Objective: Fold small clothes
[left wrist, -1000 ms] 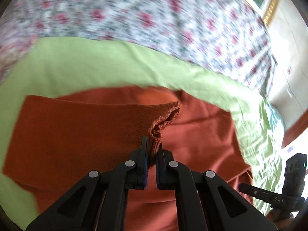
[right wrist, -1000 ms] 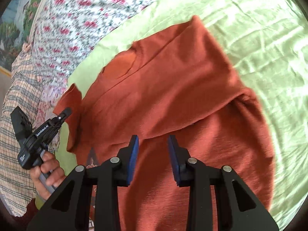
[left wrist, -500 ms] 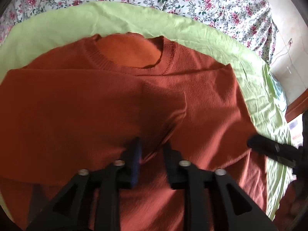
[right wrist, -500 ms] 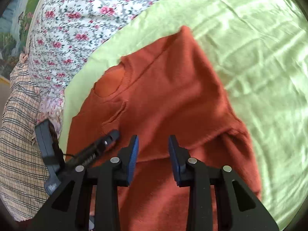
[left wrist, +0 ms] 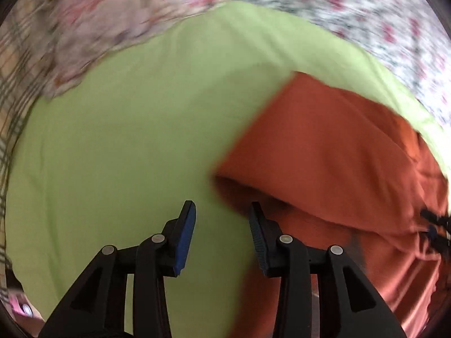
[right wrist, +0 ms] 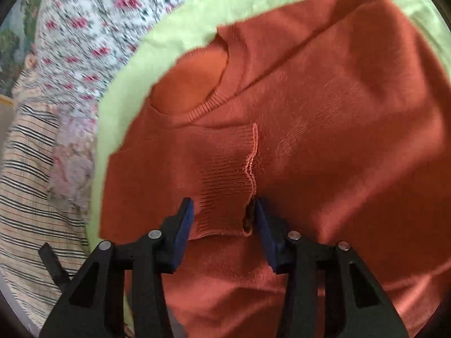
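A: In the left wrist view we see the left gripper [left wrist: 221, 226] with its jaws spread wide and nothing between them. Its blue-padded fingers [left wrist: 184, 239] hang over the bare green sheet [left wrist: 126, 146]. The rust-orange sweater [left wrist: 332, 152] lies to the right of the gripper, its near folded edge just beside the right-hand finger. The view is motion-blurred, so we cannot tell whether that finger touches the knit.

B: In the right wrist view we see the right gripper [right wrist: 224, 219] likewise wide open, holding nothing. Between its fingers lies the ribbed cuff [right wrist: 225, 186] of a sleeve folded across the sweater's [right wrist: 352, 112] chest. The cuff's open end sits just beside the right-hand pad; we cannot tell whether pad and cuff touch.

A: Where does the garment lie as a whole?

B: We see it spread flat on the green sheet [right wrist: 126, 84], the ribbed neckline [right wrist: 208, 101] pointing away from the gripper and to the left, just beyond the folded cuff. Beyond the sheet's far edge lies a floral bedspread [right wrist: 93, 28], and at the left a striped cloth [right wrist: 28, 186].

A: In the left wrist view the same floral bedspread [left wrist: 352, 2] shows as a blurred band above the sheet.
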`<state>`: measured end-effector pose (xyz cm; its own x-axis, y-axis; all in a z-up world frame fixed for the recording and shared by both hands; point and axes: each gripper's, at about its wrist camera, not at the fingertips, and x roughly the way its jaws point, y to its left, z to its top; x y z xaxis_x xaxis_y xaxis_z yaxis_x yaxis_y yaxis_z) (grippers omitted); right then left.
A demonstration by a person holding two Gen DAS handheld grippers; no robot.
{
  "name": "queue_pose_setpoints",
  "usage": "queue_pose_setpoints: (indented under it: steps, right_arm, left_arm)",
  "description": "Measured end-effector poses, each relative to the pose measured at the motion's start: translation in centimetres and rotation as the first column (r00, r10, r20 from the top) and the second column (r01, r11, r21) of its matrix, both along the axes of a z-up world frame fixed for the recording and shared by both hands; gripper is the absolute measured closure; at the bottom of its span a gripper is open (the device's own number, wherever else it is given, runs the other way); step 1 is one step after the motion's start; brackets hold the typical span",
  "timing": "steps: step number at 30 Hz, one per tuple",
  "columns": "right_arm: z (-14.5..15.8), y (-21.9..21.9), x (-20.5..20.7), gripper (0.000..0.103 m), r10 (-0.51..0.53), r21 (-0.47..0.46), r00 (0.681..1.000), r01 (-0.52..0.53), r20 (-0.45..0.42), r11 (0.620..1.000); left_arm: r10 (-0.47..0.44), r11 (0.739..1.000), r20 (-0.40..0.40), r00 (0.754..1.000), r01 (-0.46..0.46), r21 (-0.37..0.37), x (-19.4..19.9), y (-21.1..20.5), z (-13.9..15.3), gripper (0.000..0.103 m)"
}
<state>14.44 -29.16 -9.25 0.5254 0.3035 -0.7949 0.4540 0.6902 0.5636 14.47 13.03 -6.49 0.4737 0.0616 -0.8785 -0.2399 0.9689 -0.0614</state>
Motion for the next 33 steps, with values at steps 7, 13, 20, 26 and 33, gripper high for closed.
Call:
queue_pose_setpoints:
  steps: [7, 13, 20, 26, 33]
  right_arm:
    - [3.2, 0.7, 0.9, 0.095, 0.083, -0.051, 0.994, -0.079, 0.073, 0.996]
    - [8.4, -4.5, -3.1, 0.096, -0.021, -0.157, 0.979, 0.053, 0.201, 0.986]
    - [3.7, -8.7, -6.1, 0.096, -0.100, -0.201, 0.994, 0.108, 0.048, 0.974]
    - [2.8, -8.3, -6.6, 0.096, -0.088, -0.204, 0.996, 0.093, 0.033, 0.975]
    - [4.2, -6.6, -6.2, 0.096, -0.024, -0.223, 0.995, 0.044, 0.094, 0.974]
  left_arm:
    - [-0.053, 0.998, -0.013, 0.999, 0.052, -0.017, 2.2, -1.4, -0.9, 0.063]
    - [-0.144, 0.990, -0.006, 0.990, 0.144, 0.007, 2.1, -5.3, -0.7, 0.061]
    - [-0.145, 0.988, -0.008, 0.989, 0.145, 0.046, 1.3, -6.7, -0.7, 0.071]
    - [-0.084, 0.996, -0.007, 0.996, 0.084, 0.002, 1.4, -4.6, -1.4, 0.070]
    - [-0.011, 0.994, -0.013, 1.000, 0.010, -0.106, 1.6, -2.1, -1.8, 0.068]
